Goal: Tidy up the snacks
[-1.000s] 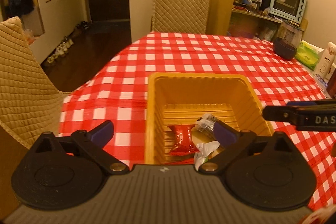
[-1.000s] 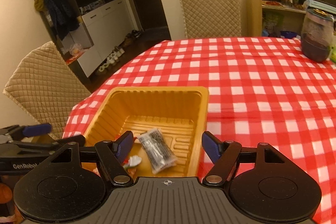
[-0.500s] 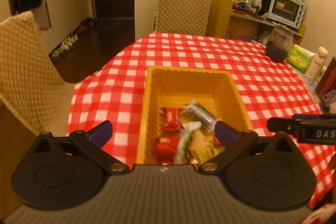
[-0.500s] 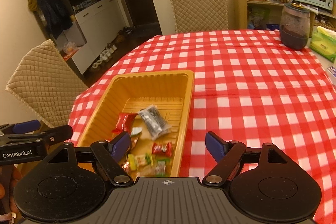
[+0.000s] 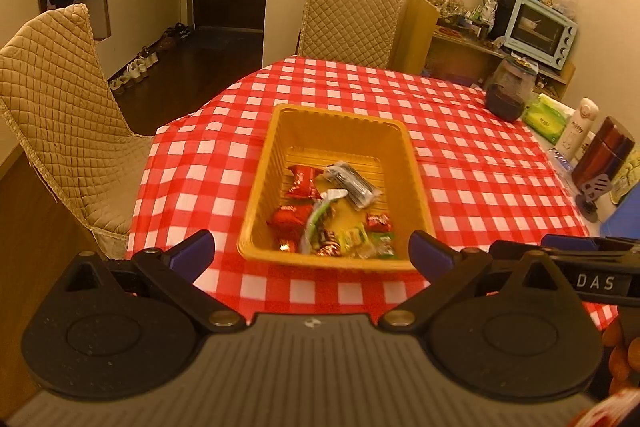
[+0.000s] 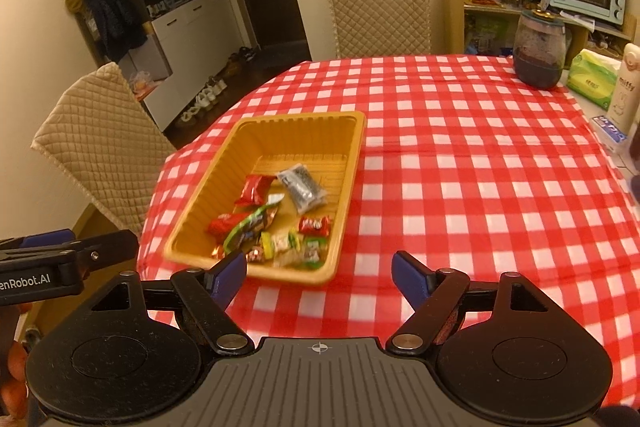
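With every snack gathered in the yellow tray [image 5: 416, 183] near the counter [image 6: 480, 187] edge, both the left claw [image 5: 312, 253] and right claw [image 6: 318, 273] hang wide open and empty, so retreat clear without bumping the tray.

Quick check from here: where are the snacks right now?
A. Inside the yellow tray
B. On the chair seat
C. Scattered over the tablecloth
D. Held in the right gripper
A: the wrapped snacks all lie inside the yellow tray, bunched toward its near end; both the left gripper and the right gripper are open and hold nothing.
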`<state>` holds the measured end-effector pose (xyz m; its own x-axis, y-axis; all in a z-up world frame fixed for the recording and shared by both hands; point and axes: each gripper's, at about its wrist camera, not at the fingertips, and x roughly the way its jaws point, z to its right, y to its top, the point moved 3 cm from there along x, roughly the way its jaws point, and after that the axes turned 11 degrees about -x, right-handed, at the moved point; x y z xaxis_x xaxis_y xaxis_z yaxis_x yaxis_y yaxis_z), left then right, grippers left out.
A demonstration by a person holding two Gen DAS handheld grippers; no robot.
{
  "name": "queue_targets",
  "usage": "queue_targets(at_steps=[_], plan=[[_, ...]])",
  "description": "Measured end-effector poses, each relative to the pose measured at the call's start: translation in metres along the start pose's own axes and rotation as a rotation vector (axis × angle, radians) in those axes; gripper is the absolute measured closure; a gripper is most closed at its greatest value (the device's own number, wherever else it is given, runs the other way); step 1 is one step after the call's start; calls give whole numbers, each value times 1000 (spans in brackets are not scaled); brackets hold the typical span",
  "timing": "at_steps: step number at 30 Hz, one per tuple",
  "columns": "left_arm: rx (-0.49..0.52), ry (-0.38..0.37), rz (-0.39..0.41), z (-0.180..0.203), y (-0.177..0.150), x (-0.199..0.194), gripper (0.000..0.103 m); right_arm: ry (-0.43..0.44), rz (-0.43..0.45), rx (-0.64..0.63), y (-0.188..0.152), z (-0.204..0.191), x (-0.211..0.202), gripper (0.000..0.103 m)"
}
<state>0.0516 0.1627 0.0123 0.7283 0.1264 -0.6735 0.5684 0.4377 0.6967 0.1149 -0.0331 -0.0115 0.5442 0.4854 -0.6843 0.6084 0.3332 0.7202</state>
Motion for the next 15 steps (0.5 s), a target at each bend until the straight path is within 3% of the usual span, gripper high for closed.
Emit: queue_targets(at_steps=[15], plan=[[72, -2, 23, 20, -37, -50, 0, -36, 28, -12, -43, -12, -67, 24]])
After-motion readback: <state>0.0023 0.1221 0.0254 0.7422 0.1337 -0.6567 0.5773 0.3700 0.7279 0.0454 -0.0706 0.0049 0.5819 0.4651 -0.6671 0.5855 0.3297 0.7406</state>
